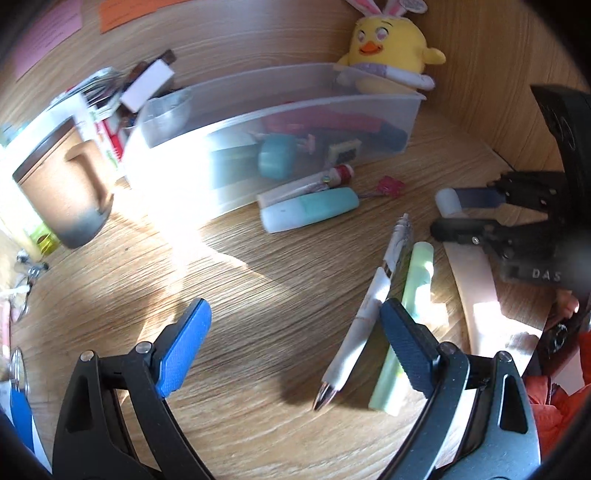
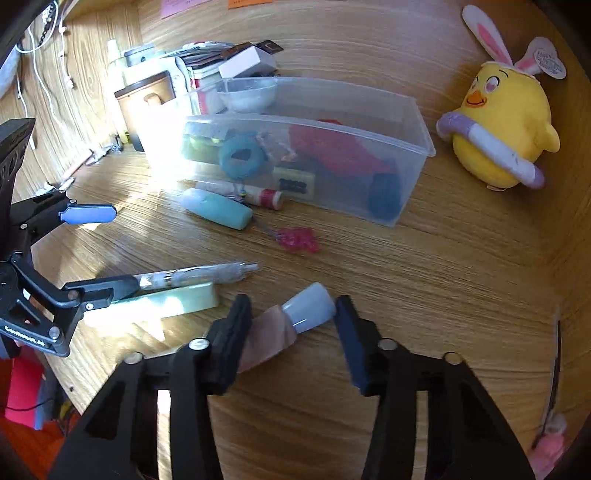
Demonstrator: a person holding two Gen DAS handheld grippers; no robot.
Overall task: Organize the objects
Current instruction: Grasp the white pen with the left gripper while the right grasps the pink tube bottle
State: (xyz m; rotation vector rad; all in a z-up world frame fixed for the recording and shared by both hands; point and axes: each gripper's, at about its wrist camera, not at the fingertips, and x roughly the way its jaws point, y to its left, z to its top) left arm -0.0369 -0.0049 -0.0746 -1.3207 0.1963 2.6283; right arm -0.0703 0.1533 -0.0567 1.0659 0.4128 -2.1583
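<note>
Ahead of both my tongs I see the clear bin point(image 2: 402, 147) already holding odds and ends. My left tongs point(image 1: 295, 347) gape wide, the right finger point(image 1: 406, 347) resting over a white pen point(image 1: 373, 295) and pale green stick point(image 1: 410, 314). My right tongs point(image 2: 291, 332) stand apart around a squeeze tube point(image 2: 291, 321), its grey cap point(image 2: 308, 306) between the pads, not clamped.

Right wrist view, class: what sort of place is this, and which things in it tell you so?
Probably a home desk or study nook: a wood-grain desktop with a pen on it, sticky notes on the back wall, and a yellow chick plush.
</note>
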